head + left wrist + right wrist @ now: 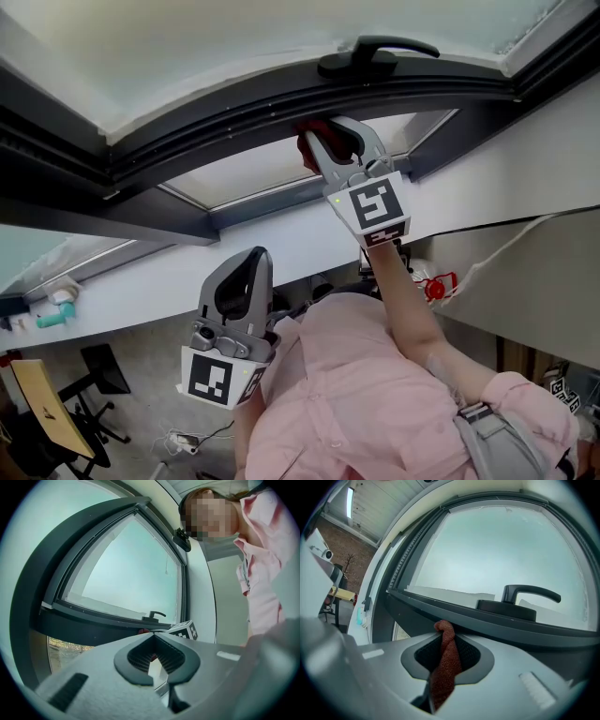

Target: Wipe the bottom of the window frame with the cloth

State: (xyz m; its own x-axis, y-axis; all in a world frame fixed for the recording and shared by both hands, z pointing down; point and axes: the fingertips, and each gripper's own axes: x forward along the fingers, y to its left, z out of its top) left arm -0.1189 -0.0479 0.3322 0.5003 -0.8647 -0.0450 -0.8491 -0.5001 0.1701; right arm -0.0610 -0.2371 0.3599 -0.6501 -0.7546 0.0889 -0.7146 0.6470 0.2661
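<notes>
Your right gripper [323, 136], jaws clamped on the red cloth [445, 667], presses it to the window frame [234, 117]. Your left gripper [257, 255] hangs below, jaws together, empty.

cloth [306, 153]: mostly behind right gripper [328, 133] | window frame [234, 117]: cropped both sides

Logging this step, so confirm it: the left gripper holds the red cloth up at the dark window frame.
Wrong gripper: the right gripper holds the red cloth up at the dark window frame, as the right gripper view shows.
</notes>
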